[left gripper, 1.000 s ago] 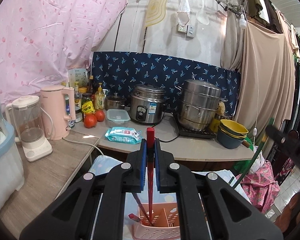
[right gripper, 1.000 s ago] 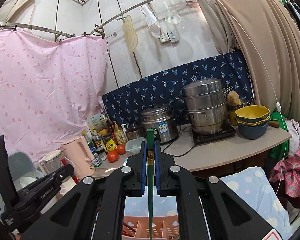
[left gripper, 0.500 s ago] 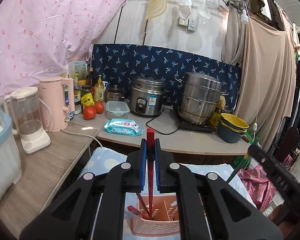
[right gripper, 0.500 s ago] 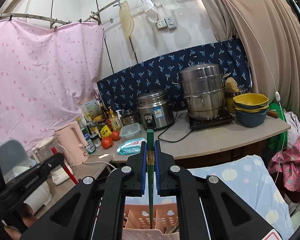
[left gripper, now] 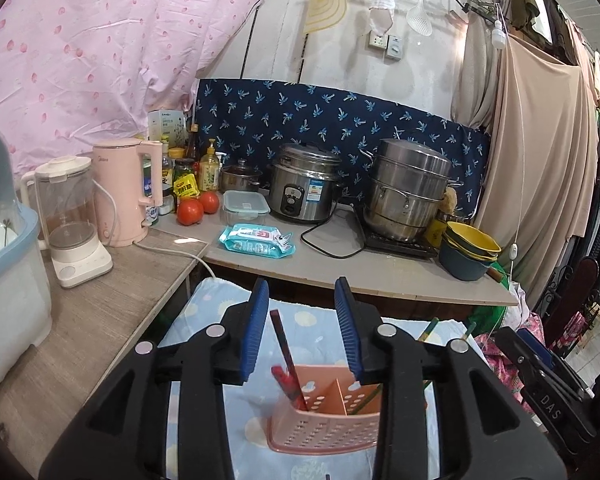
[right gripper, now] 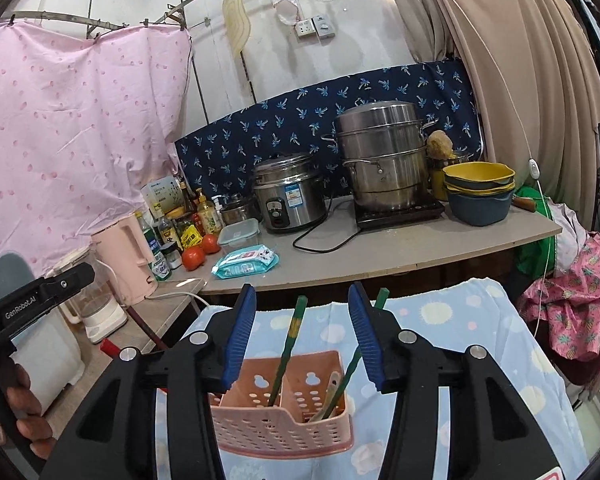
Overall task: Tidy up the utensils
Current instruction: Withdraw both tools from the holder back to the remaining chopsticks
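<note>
A pink perforated utensil holder (left gripper: 324,428) (right gripper: 280,412) stands on a blue cloud-print cloth (left gripper: 316,320). My left gripper (left gripper: 302,320) is open above it; red chopsticks (left gripper: 286,360) lean loose in the holder's left compartment between the jaws. My right gripper (right gripper: 302,328) is open above the holder too; a green chopstick (right gripper: 290,340) stands free in one compartment, and another green chopstick (right gripper: 356,356) and a pale utensil (right gripper: 328,394) lean in the right one. The left gripper's body (right gripper: 32,308) shows at the left of the right wrist view.
A counter (left gripper: 380,272) behind holds a rice cooker (left gripper: 304,188), steamer pot (left gripper: 408,188), stacked bowls (left gripper: 468,252), wet wipes (left gripper: 256,242), tomatoes (left gripper: 190,212), bottles. A side table (left gripper: 80,312) on the left holds a pink kettle (left gripper: 122,192), blender (left gripper: 70,216) and bin.
Both grippers have opened and let go: the red chopstick from the left and the green chopstick from the right now rest in the holder. Both grippers have tilted down slightly.
</note>
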